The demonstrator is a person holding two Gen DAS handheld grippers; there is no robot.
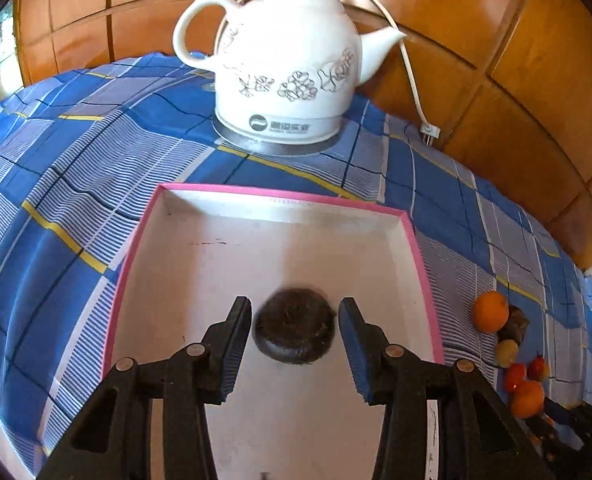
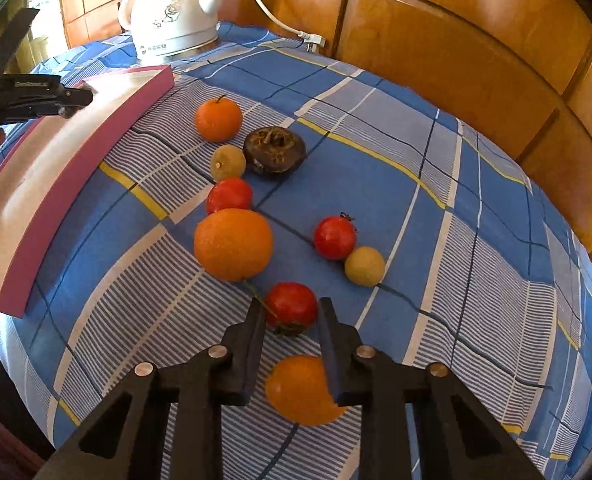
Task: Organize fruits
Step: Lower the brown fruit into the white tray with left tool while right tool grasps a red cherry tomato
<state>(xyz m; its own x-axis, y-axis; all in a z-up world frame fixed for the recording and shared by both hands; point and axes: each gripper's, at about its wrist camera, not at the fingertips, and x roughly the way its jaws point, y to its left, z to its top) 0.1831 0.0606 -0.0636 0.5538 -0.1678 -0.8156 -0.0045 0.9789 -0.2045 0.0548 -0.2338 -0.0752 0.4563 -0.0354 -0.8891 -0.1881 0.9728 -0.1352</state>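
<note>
Your left gripper (image 1: 295,322) is spread around a dark round fruit (image 1: 294,325) lying in the pink-rimmed tray (image 1: 412,232), fingers clear of it. Your right gripper (image 2: 289,320) is spread either side of a red tomato (image 2: 291,306); an orange (image 2: 233,243) sits at 11 o'clock from it.

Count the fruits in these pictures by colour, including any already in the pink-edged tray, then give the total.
Orange: 3
Red: 3
Yellow-green: 2
Dark brown: 2, one on the cloth, one in the tray
Total: 10
</note>
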